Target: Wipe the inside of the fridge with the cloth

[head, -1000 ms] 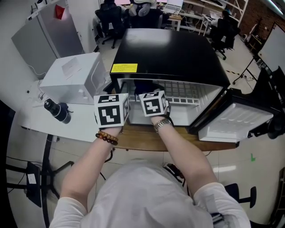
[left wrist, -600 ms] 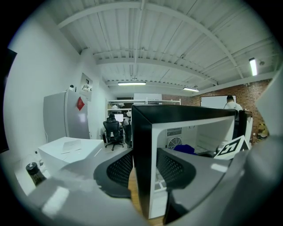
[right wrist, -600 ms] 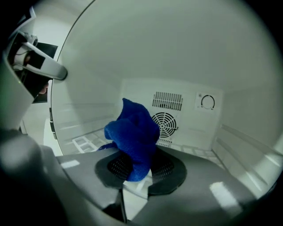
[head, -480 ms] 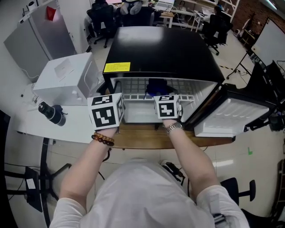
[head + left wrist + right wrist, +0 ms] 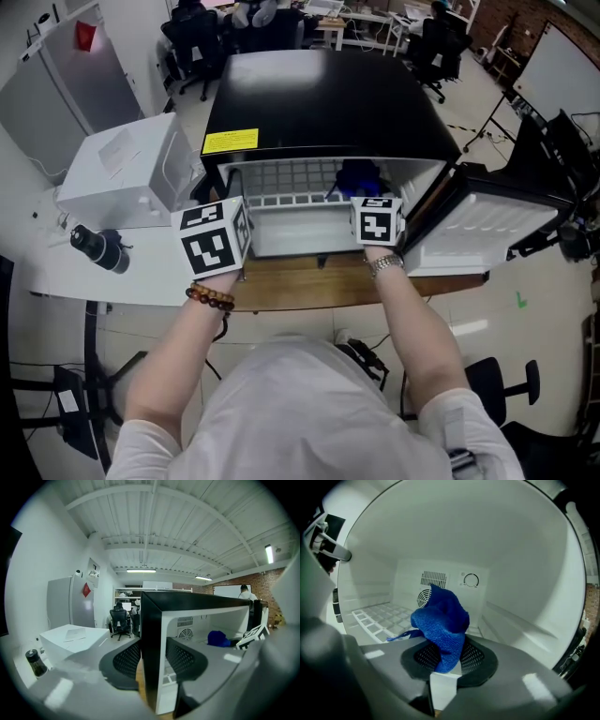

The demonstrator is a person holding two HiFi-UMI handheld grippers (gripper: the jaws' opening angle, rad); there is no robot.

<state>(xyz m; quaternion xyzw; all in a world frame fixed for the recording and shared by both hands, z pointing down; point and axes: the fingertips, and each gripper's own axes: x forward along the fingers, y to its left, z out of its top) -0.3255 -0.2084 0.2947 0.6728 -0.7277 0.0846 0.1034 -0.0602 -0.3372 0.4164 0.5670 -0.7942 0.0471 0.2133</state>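
Now right tongs [image 5: 449, 657] pinch crumpled blue terry cloth [image 5: 441, 619]; left tongs [image 5: 153, 662] clamp glossy black fridge wall [image 5: 151, 620].

Colours at the fridge
The fridge [image 5: 319, 98] is black outside and white inside; the cloth [image 5: 440, 620] is blue.

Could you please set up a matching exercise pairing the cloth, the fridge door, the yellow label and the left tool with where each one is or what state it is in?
Things:
1. cloth
2. fridge door
3. yellow label
4. left tool

Places or states:
A. on the black top of the fridge
B. clamped on the fridge's left wall
C. pinched in the right tool, inside the fridge
D. swung open, at the head view's right

Pairs: 1-C, 2-D, 3-A, 4-B
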